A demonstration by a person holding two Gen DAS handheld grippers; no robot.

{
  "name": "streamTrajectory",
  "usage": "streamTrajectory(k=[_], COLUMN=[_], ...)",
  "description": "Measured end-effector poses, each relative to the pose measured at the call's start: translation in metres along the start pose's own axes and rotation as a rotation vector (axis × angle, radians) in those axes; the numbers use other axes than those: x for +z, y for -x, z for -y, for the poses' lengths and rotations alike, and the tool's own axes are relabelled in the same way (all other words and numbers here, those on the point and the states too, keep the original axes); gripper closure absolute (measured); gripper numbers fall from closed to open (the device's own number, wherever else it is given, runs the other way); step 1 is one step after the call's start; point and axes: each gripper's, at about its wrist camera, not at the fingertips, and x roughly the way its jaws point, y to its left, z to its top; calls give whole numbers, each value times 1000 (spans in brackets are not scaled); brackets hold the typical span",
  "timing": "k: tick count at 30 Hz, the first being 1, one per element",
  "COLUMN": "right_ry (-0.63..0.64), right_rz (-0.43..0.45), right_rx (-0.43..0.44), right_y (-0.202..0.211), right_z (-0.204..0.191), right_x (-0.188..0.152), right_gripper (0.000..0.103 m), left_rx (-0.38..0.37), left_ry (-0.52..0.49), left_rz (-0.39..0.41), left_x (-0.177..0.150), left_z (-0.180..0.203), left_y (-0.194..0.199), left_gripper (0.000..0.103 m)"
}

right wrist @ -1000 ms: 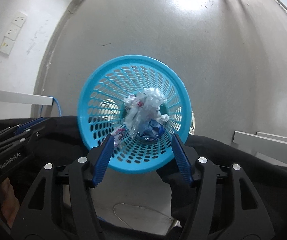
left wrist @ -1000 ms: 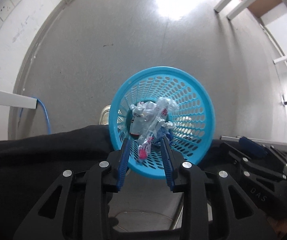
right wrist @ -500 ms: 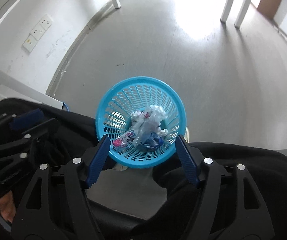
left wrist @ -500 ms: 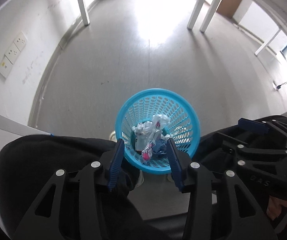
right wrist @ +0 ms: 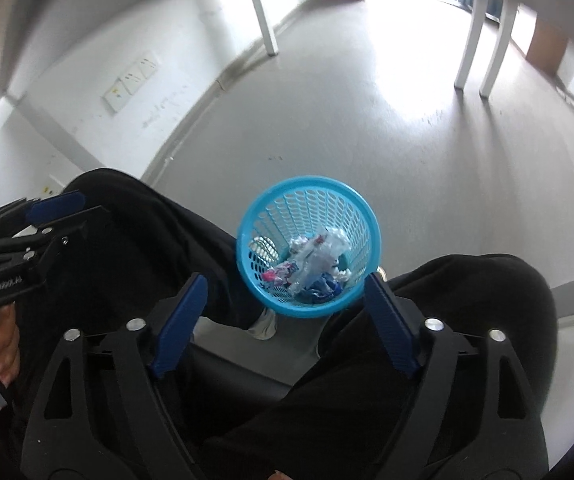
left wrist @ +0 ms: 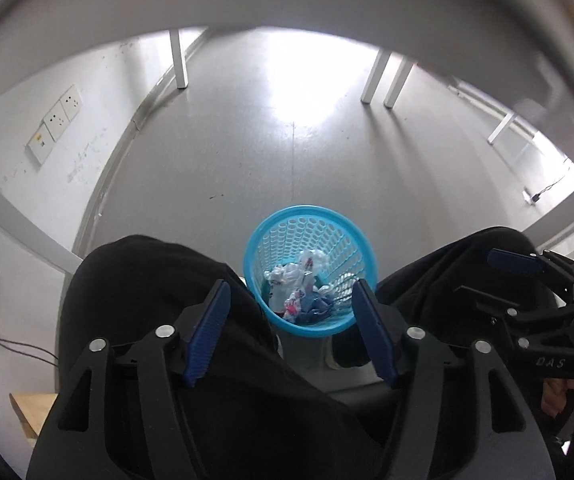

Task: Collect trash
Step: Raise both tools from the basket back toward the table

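A light blue mesh basket [left wrist: 307, 211] stands on the grey floor between a person's black-trousered legs. It holds crumpled clear plastic and wrappers [left wrist: 297, 286]. My left gripper [left wrist: 290, 286] hangs well above it, pointing down, its jaws opening with nothing between them. In the right wrist view the same basket [right wrist: 307, 181] and its trash [right wrist: 315, 260] lie far below my right gripper [right wrist: 285, 278], whose jaws are also opening and hold nothing. Each gripper shows at the edge of the other's view: the right gripper [left wrist: 527, 280] and the left gripper [right wrist: 47, 216].
The person's knees [left wrist: 147, 272] [right wrist: 487, 292] flank the basket. White table legs [left wrist: 373, 82] [right wrist: 265, 20] stand farther off on the floor. Wall sockets [left wrist: 55, 120] sit on the white wall at left. A pale curved table edge [left wrist: 287, 8] arches across the top.
Both grippers have risen away from the basket, which now looks smaller and farther below. Both pairs of jaws have spread wider. The trash stays in the basket.
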Motion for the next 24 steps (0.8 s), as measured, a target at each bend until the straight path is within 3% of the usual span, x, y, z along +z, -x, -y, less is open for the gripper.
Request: streamTrajectory(k=[2,6,8,16,24], right_ry=[32,11,-7,21,71], right_rz=[29,83,118,287,449], right_rx=[3,56,73,75,21], right_y=[17,48,65,136,201], right_z=[-8,-8,-8,-20,-33], right_x=[-8,-18,-20,-23,1], right_gripper=[20,18,18,11,9], left_rx=[-12,18,57,9,16], left_ry=[-15,-66,-99,-150,-189], left_rz=[39,141,189,316,432], left_x=[-4,-11,-12,-8,21], left_z=[3,7,8,8,18], left_y=[16,51,64,117,153], left_gripper=[27,20,19,8,6])
